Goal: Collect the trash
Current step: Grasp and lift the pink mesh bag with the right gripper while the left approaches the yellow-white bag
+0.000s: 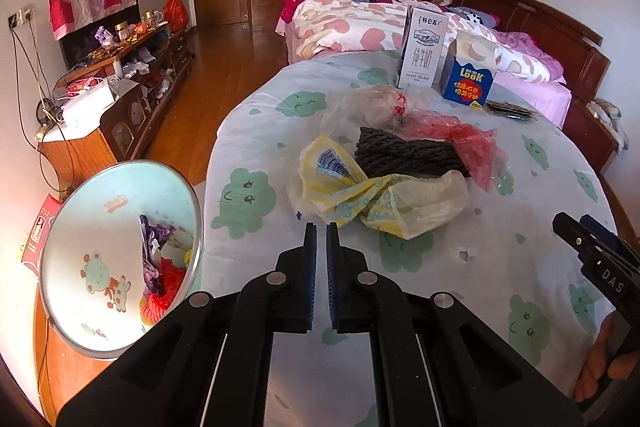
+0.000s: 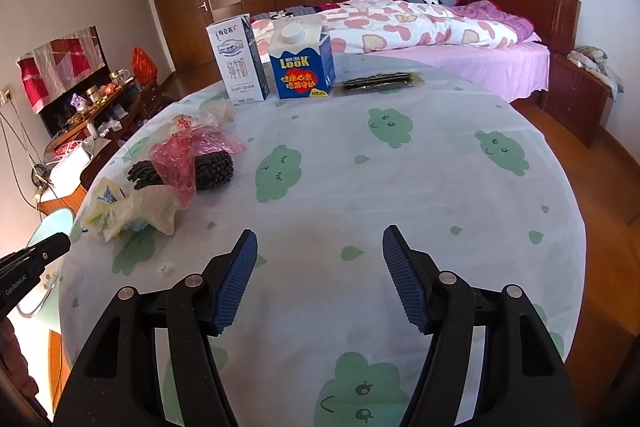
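A round table (image 1: 460, 259) with a cloud-print cloth carries trash: a yellow crumpled plastic bag (image 1: 360, 187), a black bundle (image 1: 404, 153), a red plastic bag (image 1: 468, 143) and a clear bag (image 1: 380, 103). My left gripper (image 1: 321, 227) is shut and empty, just short of the yellow bag. A light blue bin (image 1: 120, 259) with wrappers inside stands left of the table. My right gripper (image 2: 320, 239) is open and empty above bare cloth (image 2: 400, 187); the yellow bag (image 2: 124, 211) lies to its left. Its tip shows in the left wrist view (image 1: 568, 227).
A white milk carton (image 2: 238, 59), a blue LOOK carton (image 2: 302, 61) and a flat dark packet (image 2: 378, 83) stand at the table's far side. A bed (image 2: 440, 31) lies behind. A cluttered cabinet (image 1: 132, 83) lines the left wall.
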Demonstrator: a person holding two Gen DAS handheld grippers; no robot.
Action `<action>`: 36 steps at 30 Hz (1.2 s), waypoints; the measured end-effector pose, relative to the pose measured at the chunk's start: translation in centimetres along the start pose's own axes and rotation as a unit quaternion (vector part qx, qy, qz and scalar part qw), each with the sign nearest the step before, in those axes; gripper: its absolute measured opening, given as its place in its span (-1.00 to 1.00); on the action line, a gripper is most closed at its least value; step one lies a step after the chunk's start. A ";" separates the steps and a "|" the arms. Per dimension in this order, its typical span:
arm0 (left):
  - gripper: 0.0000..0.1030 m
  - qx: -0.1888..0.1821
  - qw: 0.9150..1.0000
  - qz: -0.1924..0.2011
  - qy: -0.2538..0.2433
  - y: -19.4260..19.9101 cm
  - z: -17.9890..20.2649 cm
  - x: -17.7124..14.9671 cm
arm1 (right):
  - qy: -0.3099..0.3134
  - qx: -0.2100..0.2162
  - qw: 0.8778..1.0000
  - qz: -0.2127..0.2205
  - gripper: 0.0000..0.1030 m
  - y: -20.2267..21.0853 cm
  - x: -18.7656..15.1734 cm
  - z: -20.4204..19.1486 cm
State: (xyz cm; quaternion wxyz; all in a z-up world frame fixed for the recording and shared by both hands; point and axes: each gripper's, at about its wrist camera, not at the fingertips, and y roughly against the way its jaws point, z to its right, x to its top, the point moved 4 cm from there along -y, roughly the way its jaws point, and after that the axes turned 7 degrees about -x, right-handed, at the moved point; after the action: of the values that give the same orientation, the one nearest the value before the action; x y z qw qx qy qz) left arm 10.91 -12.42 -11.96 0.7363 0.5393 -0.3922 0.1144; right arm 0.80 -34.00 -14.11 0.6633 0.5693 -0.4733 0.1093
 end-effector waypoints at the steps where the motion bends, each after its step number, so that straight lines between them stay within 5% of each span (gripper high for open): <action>1: -0.89 -0.003 1.000 0.000 -0.001 -0.1 0.0 0.2 | 0.002 0.004 1.000 0.004 0.27 0.2 0.3 -0.2; 3: -0.64 -0.010 1.000 -0.001 0.002 -0.4 0.1 0.6 | 0.005 0.008 1.000 0.012 0.27 0.5 0.9 -0.5; 5: 0.13 -0.006 1.000 0.003 -0.005 -0.8 0.4 1.2 | 0.012 0.013 1.000 0.022 0.27 0.9 1.7 -1.0; 9: 0.15 -0.005 1.000 -0.008 -0.007 -3.0 1.0 2.2 | 0.017 0.011 0.999 0.031 0.27 1.2 2.6 -1.3; 14: 0.17 -0.050 0.993 -0.035 0.101 -6.3 -0.2 2.9 | 0.005 0.005 1.000 0.021 0.27 0.8 2.8 -0.9; 18: -0.26 -0.028 0.997 -0.038 0.056 -7.1 1.0 2.4 | 0.006 0.005 1.000 0.010 0.27 0.6 2.6 -0.7; 19: -0.66 -0.024 0.998 -0.039 0.048 -7.2 1.1 2.1 | 0.005 0.005 1.000 0.009 0.27 0.6 2.5 -0.6; 24: -0.71 -0.034 0.997 -0.035 0.052 -6.5 0.6 1.6 | 0.003 0.005 1.000 0.008 0.27 0.4 2.0 -0.4; 26: -1.00 -0.035 0.998 -0.035 0.048 -6.0 0.5 1.3 | 0.005 0.005 1.000 0.011 0.27 0.4 2.1 -0.4; 36: -0.98 -0.012 1.000 -0.002 0.029 -2.1 -0.7 1.1 | 0.005 0.029 0.999 0.017 0.27 0.6 2.8 -1.4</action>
State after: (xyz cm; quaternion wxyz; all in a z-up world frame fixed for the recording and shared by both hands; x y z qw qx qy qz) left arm 13.18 -12.88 -12.75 0.7539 0.5281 -0.3708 0.1238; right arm 2.56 -33.71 -11.52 0.6471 0.5792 -0.4765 0.1370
